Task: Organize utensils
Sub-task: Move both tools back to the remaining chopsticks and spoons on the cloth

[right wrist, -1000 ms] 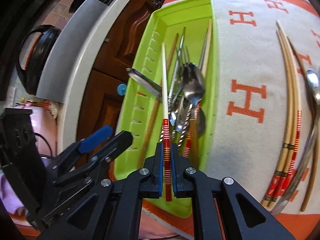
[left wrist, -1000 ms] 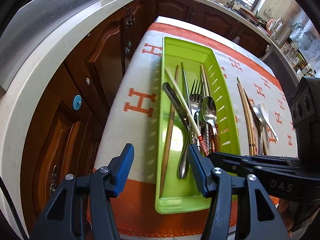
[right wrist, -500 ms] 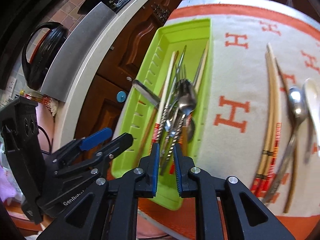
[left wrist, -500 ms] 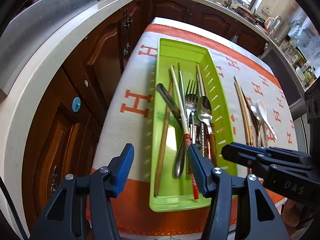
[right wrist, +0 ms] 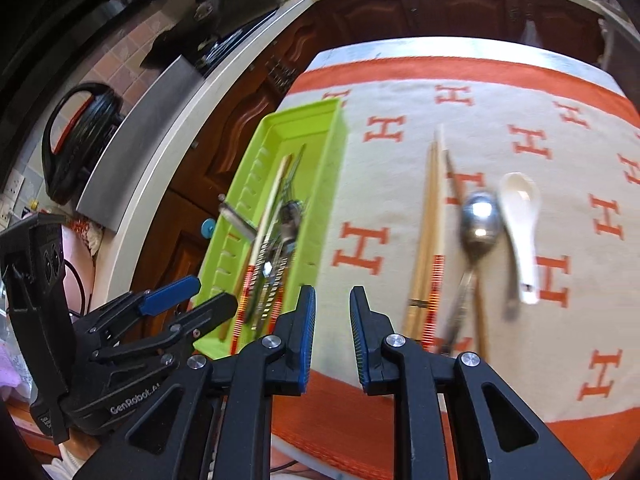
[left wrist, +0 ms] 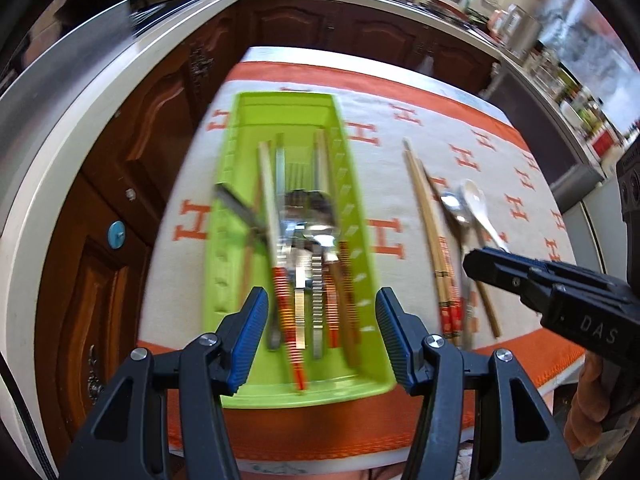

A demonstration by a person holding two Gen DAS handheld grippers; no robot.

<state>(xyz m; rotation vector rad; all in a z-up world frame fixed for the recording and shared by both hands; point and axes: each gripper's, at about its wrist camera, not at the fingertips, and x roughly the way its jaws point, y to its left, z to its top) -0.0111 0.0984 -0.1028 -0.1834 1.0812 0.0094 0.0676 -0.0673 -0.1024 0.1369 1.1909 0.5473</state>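
Standing apart with nothing between its blue pads, the right gripper (right wrist: pixel 331 336) has just been opening and now sits low in the centre of the right wrist view, over the bare cloth between the green tray (right wrist: pixel 320 148) and the loose pieces. The left gripper (left wrist: pixel 319 340) is also spread wide and empty at the bottom of its own view, framing the near end of the tray without touching it.

Most of the sorting looks done. Inside the tray, at the middle of the left wrist view, lie a red-banded chopstick (left wrist: pixel 282 280), a fork, metal spoons and several more chopsticks (blur makes an exact count impossible), and one flat metal handle (left wrist: pixel 236 208) rests askew across the tray's left wall.

Still left on the orange-and-white cloth (right wrist: pixel 400 208), right of centre in the right wrist view, are a pair of pale chopsticks (right wrist: pixel 430 216), a metal spoon (right wrist: pixel 480 220) lying over a darker stick, and a white ceramic spoon (right wrist: pixel 520 216) just beside it. By this reading, those few pieces are the remaining work, and the right gripper is nearest them.
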